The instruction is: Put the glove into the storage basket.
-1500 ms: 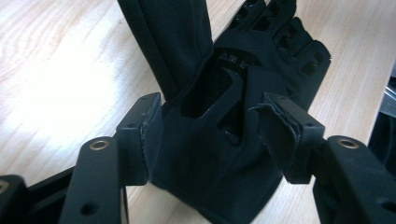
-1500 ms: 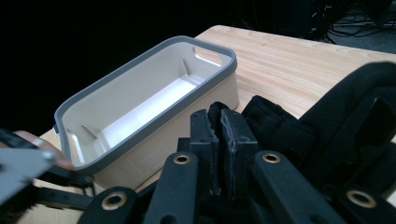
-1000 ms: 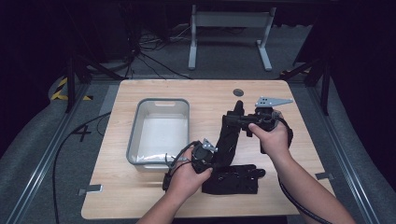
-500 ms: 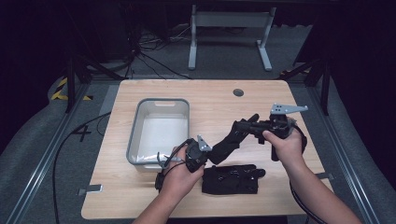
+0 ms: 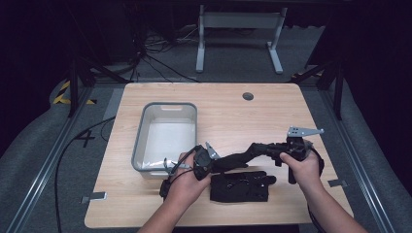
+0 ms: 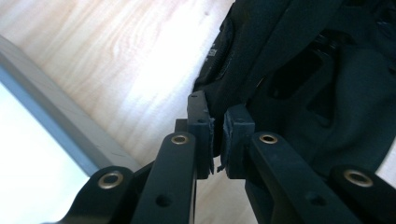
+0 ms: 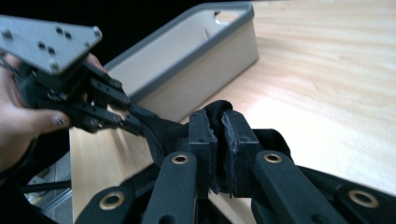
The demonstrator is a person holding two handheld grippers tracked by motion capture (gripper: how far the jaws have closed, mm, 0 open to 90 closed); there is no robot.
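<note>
Just right of the grey bin [image 5: 165, 133], the left gripper [image 5: 214, 162] and right gripper [image 5: 272, 150] each pinched an end of a black glove [image 5: 240, 158], stretched above a second black glove [image 5: 240, 187] lying on the table [image 5: 233, 111].

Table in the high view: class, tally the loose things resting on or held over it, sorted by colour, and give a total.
Grey: 1, the bin.
Black: 2, the glove lying flat and the glove stretched between the left tongs and right tongs.
Total: 3.
</note>
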